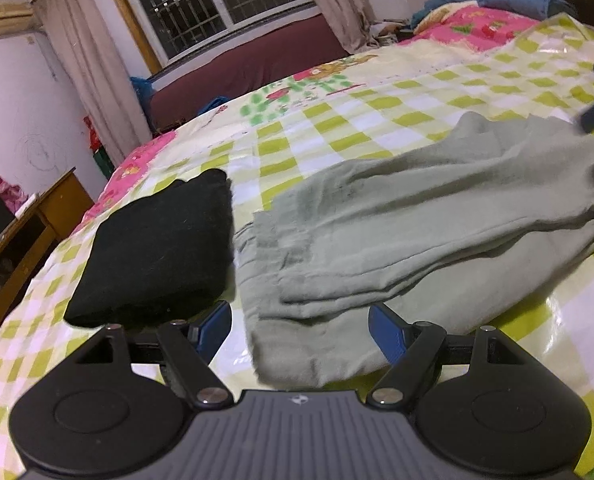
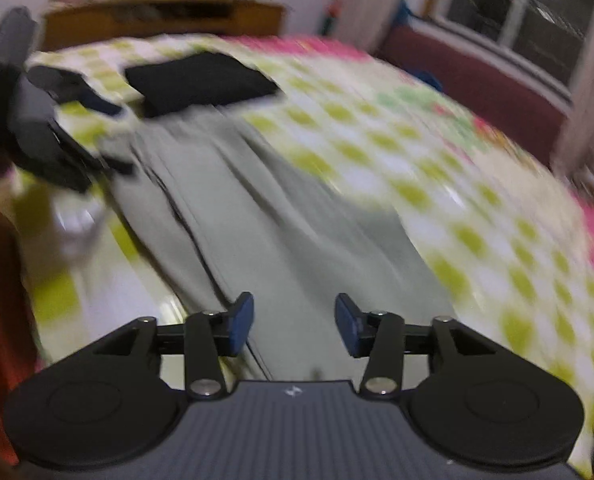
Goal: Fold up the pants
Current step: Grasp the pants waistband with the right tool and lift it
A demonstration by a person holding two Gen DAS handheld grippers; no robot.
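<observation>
So far the grey-green pants lie lengthwise, legs stacked, ahead of both grippers; cross-folds remain. Left gripper and right gripper gape apart, empty.

Left gripper jaws wide apart; right gripper jaws parted, empty.

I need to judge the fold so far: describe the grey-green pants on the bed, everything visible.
The grey-green pants are soft, fleecy-looking cloth, laid lengthwise with the legs stacked on each other, creased and slightly rumpled, not yet folded short. They lie flat on the glossy green-and-white checked cover, one end right next to a folded black garment. Neither the left gripper nor the right gripper holds them; both hover open above the cloth.
</observation>
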